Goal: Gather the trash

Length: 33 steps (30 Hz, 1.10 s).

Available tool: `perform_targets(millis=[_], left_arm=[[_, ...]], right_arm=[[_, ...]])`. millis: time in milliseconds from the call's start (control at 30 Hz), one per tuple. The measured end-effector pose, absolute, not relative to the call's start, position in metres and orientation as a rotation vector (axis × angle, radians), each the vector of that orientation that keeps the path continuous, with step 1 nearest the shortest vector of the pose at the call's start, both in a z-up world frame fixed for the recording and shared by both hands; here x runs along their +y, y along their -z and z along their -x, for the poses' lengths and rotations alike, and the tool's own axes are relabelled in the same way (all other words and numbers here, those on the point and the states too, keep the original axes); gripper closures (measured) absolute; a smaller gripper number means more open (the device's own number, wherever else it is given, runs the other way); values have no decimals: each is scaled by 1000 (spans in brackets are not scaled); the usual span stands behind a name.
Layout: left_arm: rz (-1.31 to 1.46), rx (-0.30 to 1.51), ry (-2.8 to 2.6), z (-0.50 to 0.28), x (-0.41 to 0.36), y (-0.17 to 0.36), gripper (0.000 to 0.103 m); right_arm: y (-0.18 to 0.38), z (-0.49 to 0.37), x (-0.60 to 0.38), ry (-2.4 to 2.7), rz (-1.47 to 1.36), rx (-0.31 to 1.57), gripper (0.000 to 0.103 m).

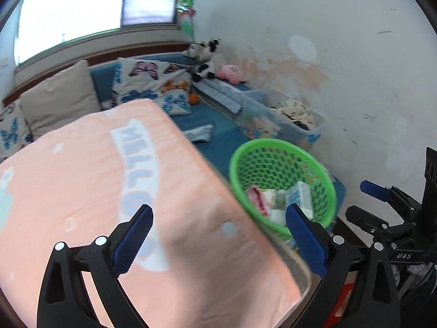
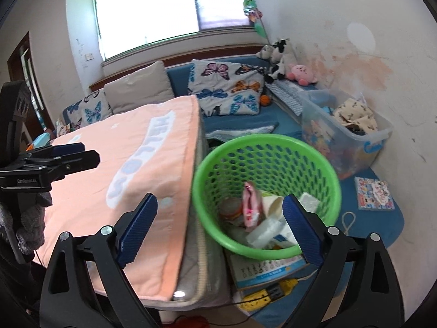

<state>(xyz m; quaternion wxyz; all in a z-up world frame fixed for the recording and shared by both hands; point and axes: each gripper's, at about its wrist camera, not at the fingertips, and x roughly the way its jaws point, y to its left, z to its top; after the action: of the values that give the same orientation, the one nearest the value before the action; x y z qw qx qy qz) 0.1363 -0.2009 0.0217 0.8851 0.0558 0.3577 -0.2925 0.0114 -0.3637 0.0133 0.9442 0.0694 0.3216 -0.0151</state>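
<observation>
A green mesh basket (image 2: 322,169) stands on the floor beside the bed; it also shows in the left wrist view (image 1: 245,161). It holds trash: a pink wrapper (image 2: 251,205), a paper cup (image 2: 273,205), a white carton (image 1: 301,198) and other pieces. My left gripper (image 1: 218,242) is open and empty above the peach blanket (image 1: 95,191). My right gripper (image 2: 220,231) is open and empty, over the basket's near rim. The right gripper also shows at the right of the left wrist view (image 1: 382,205). The left gripper shows at the left of the right wrist view (image 2: 54,158).
The bed with the peach "HELLO" blanket (image 2: 109,177) fills the left. A clear storage bin (image 2: 352,136) with clothes and toys stands by the wall. Butterfly pillows (image 2: 226,90) and plush toys (image 2: 300,73) lie on the blue bench. A booklet (image 2: 267,270), yellow power strip (image 2: 262,295) and picture card (image 2: 374,192) lie on the floor.
</observation>
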Motion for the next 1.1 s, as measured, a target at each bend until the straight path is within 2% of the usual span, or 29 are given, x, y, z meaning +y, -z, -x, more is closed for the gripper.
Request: perform_targets(millis=[367,1100], left_arm=[[-123,704,460,-115,-136,-25,7],[7,693,134,-70,-36,-11,7]], right_arm=[[-13,-15,-318,-38,-124,658,5],[-7,-20,-250,-151,-69,675,4]])
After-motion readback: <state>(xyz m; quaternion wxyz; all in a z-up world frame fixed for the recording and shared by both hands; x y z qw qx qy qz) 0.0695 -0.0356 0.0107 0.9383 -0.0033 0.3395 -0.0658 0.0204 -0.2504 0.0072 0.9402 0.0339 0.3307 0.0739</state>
